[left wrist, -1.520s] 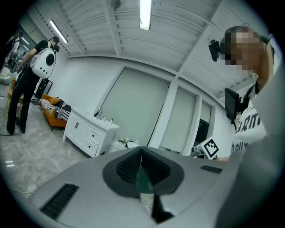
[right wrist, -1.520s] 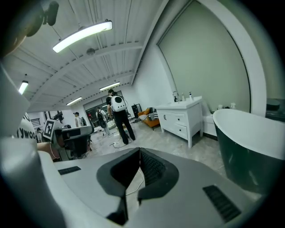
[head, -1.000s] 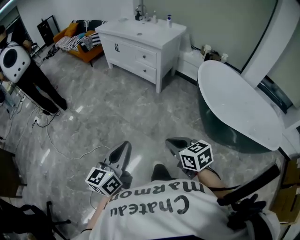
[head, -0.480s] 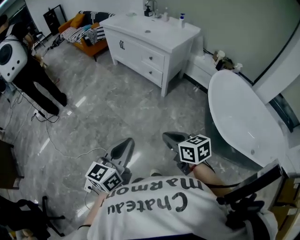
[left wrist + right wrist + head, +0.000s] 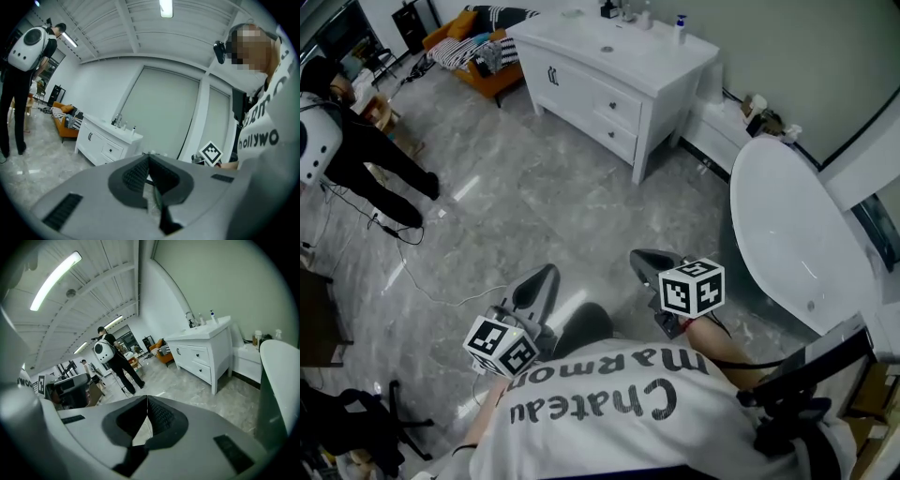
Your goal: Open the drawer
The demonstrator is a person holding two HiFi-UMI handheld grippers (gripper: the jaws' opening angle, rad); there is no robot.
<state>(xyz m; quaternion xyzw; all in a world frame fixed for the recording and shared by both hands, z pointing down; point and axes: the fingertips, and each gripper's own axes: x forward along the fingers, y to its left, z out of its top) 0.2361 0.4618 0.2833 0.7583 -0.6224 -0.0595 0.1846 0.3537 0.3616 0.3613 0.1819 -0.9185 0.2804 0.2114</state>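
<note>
Walking has brought the vanity nearer than a second ago; its drawers are unopened, well ahead of the left claw and right claw, both pinched closed, empty.

Two white drawers — stacked, both shut.

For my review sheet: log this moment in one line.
left gripper: shut, empty | right gripper: shut, empty | drawers: closed, far off, untouched
</note>
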